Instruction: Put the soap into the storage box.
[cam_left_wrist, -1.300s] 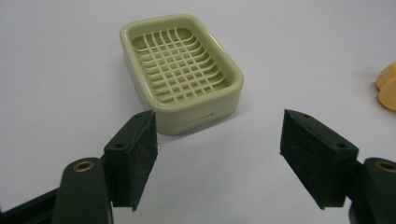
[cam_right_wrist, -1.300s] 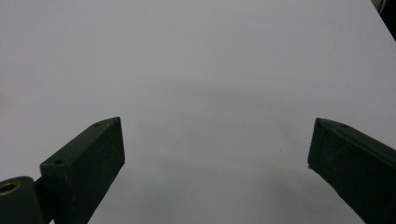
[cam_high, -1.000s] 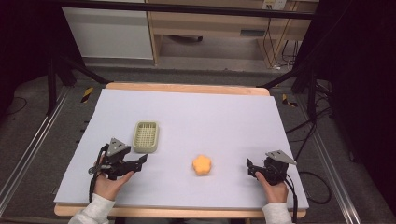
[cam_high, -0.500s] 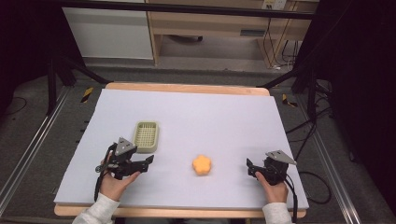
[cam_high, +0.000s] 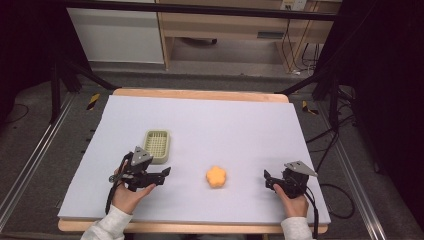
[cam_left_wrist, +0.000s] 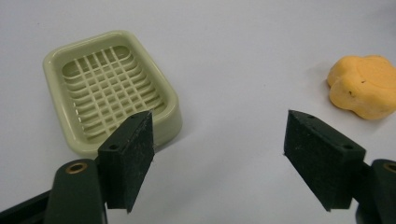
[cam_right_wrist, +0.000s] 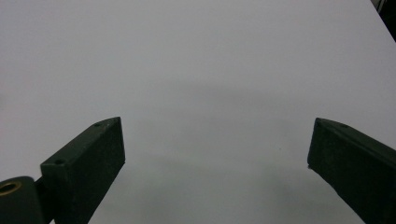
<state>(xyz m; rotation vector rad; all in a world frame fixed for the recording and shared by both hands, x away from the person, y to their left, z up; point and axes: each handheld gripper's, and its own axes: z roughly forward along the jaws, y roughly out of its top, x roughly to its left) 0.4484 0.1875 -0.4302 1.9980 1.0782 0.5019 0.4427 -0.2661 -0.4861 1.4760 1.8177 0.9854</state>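
A pale green soap dish (cam_high: 157, 146) with a grid floor lies left of the table's middle; the left gripper view has it (cam_left_wrist: 109, 88) at upper left. An orange flower-shaped lump (cam_high: 216, 176) rests near the front middle and appears (cam_left_wrist: 363, 86) at the right edge of that view. My left gripper (cam_high: 162, 176) is open, just in front of the dish, its jaws pointing right toward the lump, with nothing between its fingers (cam_left_wrist: 133, 161). At the front right my right gripper (cam_high: 267, 180) stands open over bare mat, its jaws wide apart (cam_right_wrist: 215, 158).
A white mat (cam_high: 240, 125) covers the wooden table (cam_high: 200, 94). Behind the table are a wooden shelf unit (cam_high: 225, 30) and cables (cam_high: 300, 55) on the floor. Metal rails run along both sides of the table.
My left gripper has shifted right, from beside the dish's left to just in front of it, nearer the orange lump. The right gripper has stayed put.
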